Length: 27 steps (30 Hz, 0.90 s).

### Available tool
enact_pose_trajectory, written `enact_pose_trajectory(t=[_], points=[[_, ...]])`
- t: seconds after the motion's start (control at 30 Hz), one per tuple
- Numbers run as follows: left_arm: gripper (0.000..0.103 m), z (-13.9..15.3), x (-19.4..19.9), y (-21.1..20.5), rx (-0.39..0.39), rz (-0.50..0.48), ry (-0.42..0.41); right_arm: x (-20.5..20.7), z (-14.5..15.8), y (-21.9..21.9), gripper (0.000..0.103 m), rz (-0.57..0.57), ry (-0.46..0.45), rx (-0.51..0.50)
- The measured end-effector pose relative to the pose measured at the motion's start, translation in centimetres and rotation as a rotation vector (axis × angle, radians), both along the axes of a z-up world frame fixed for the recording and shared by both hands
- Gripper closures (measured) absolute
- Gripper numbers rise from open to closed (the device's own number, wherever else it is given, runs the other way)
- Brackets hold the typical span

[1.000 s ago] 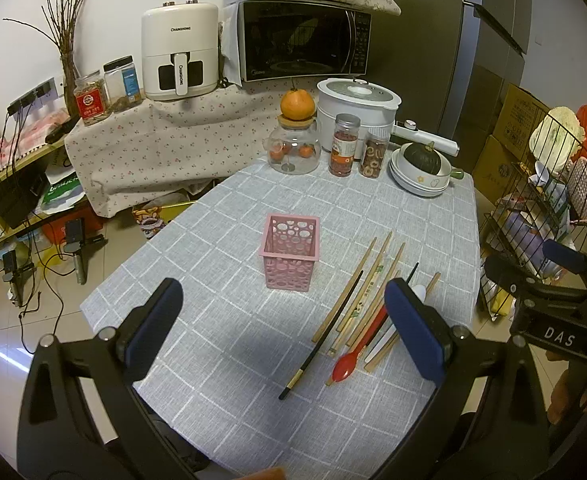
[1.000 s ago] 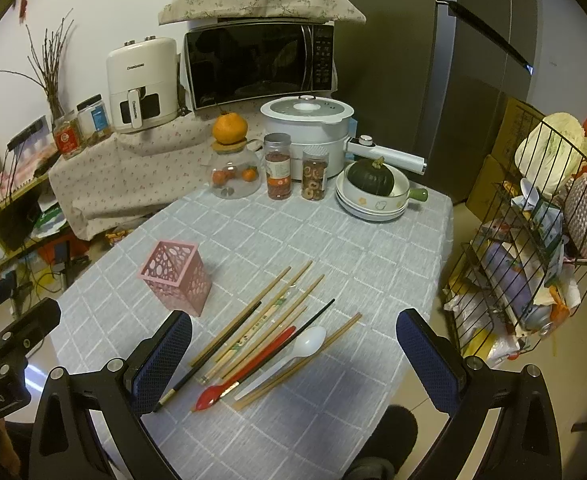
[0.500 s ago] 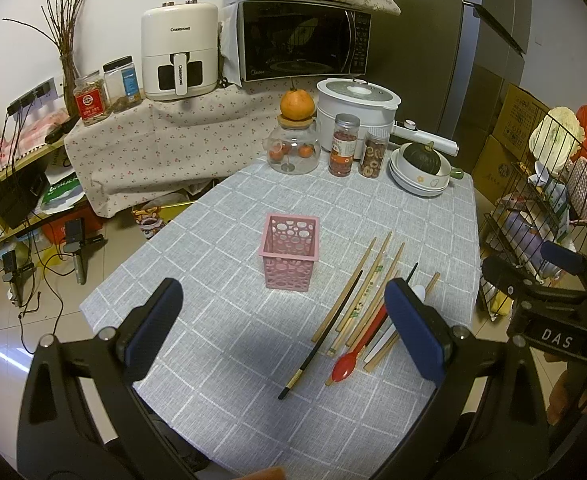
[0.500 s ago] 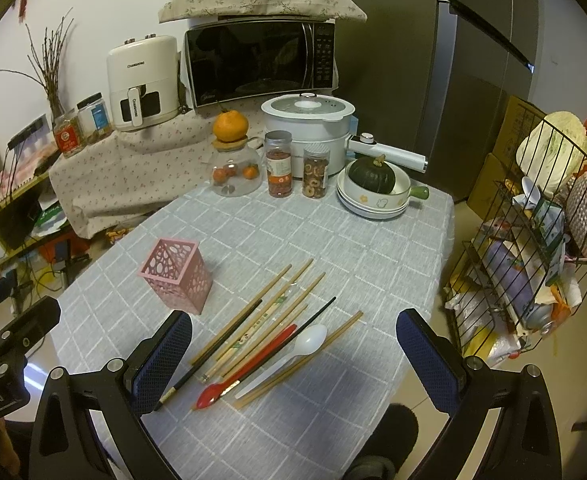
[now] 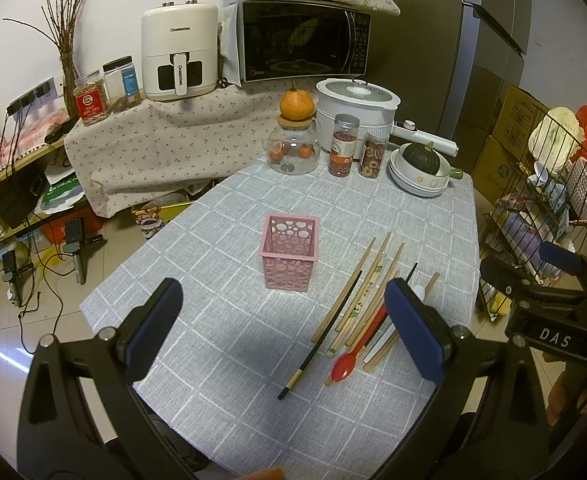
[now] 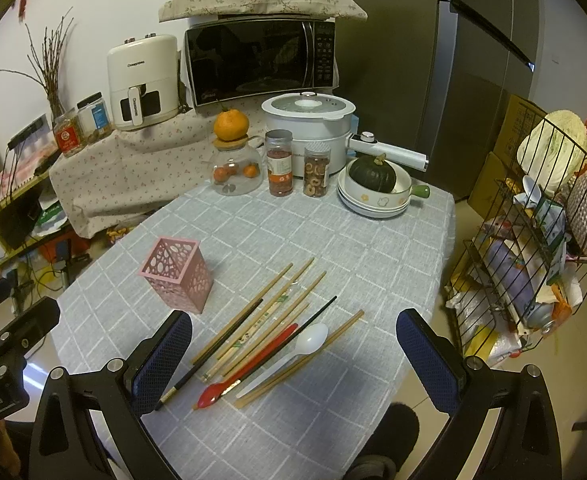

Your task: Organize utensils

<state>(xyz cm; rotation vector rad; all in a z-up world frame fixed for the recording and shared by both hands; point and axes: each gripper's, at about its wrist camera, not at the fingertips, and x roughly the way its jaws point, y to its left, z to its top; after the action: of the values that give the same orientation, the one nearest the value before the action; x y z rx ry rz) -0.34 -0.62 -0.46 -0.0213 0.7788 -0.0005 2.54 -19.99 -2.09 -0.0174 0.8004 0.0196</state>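
**Hovering over the utensils, nothing picked yet**

Holding both claws spread wide and empty above the table (image 5: 221,216), I judged this the approach. The pink holder (image 5: 289,254) stood upright just left of the loose chopsticks (image 6: 267,312), red spoon (image 6: 249,368) and white spoon (image 6: 293,350). My right gripper (image 6: 293,364) framed that pile; the left gripper (image 5: 283,330) view alone showed the holder's hollow inside.

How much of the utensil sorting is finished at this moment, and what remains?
Nothing looks done yet: the pink holder stands empty. Nothing is in hand: the left tool and the right tool are both open above the table. Left to do: the chopsticks, the red spoon and the white spoon all lie loose on the tablecloth beside the holder.
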Motion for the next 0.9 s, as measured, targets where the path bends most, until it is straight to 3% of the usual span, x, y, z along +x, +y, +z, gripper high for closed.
enact_pose_trajectory(t=[0.9], points=[[0.002, 0.09, 0.13, 0.01, 0.003, 0.003, 0.001, -0.05, -0.28, 0.01, 0.0, -0.002, 0.009, 0.003]])
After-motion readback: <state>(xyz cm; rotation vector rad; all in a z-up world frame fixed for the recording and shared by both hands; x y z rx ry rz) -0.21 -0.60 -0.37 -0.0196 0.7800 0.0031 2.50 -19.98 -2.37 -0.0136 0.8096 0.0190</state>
